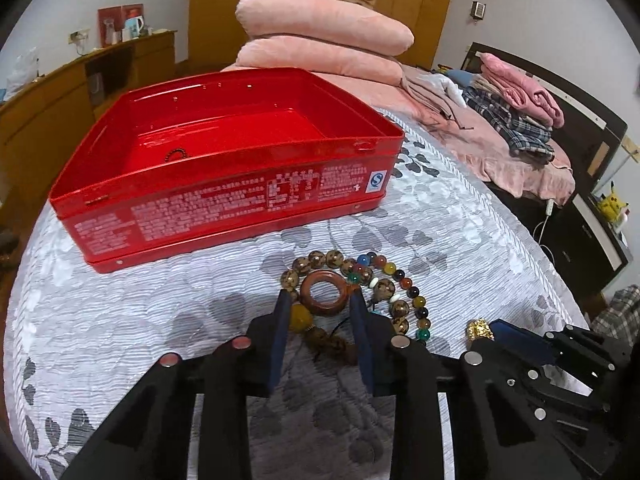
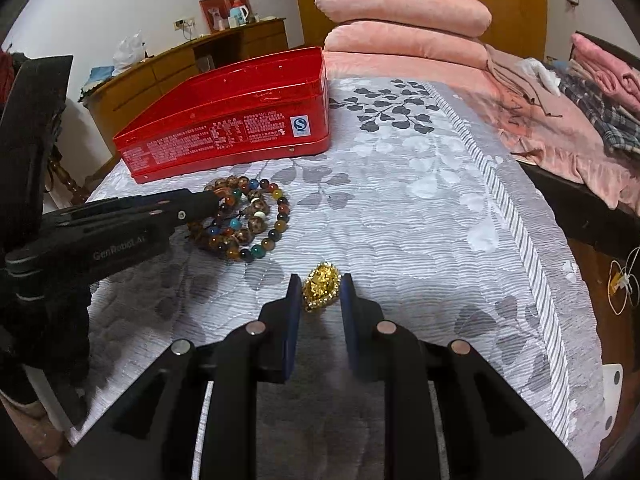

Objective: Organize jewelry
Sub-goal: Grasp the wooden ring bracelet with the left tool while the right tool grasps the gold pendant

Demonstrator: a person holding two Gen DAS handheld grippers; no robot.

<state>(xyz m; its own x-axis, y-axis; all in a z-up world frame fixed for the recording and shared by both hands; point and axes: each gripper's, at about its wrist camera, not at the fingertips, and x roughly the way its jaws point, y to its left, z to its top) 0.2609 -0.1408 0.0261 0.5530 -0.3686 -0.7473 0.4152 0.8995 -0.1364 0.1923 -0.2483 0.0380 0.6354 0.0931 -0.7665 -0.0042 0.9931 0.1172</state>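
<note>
Left wrist view: left claw (image 1: 320, 296) sits low over the bed's grey leaf-print quilt (image 1: 460, 232), blue pads either side of a brown wooden ring (image 1: 322, 292). Jaws narrow, abt ring-width; can't tell if the pads actually press the ring. Ring lies on top of a pile of bead bracelets (image 1: 384, 292): big mottled brown beads, plus a strand of multicolour beads to the right, and an amber bead by the left pad. Red tin box (image 1: 224, 196) stands open just beyond the pile, white print on its near wall. Only this view looks inside: a small dark beaded loop (image 1: 176, 155) on the tin's floor near the front wall, otherwise bare red metal. Gold pendant (image 1: 478, 330) shows at lower right w/ the right claw's tip touching or just beside it.

Right wrist view: right claw (image 2: 320, 288) straddles the gold pendant (image 2: 321, 285), jaws narrow, pads close on both sides; contact not clear. Pendant rests on the quilt (image 2: 440, 220), apart from the bracelets (image 2: 248, 220), which lie to its left, nearer the tin (image 2: 228, 128). This view shows the left claw (image 2: 208, 202) from the side, reaching into the bead pile; the ring is mostly hidden here. Tin interior not visible from this angle. Pink folded bedding (image 2: 404, 12) stacked behind, wood dresser (image 2: 192, 64) at back left.
</note>
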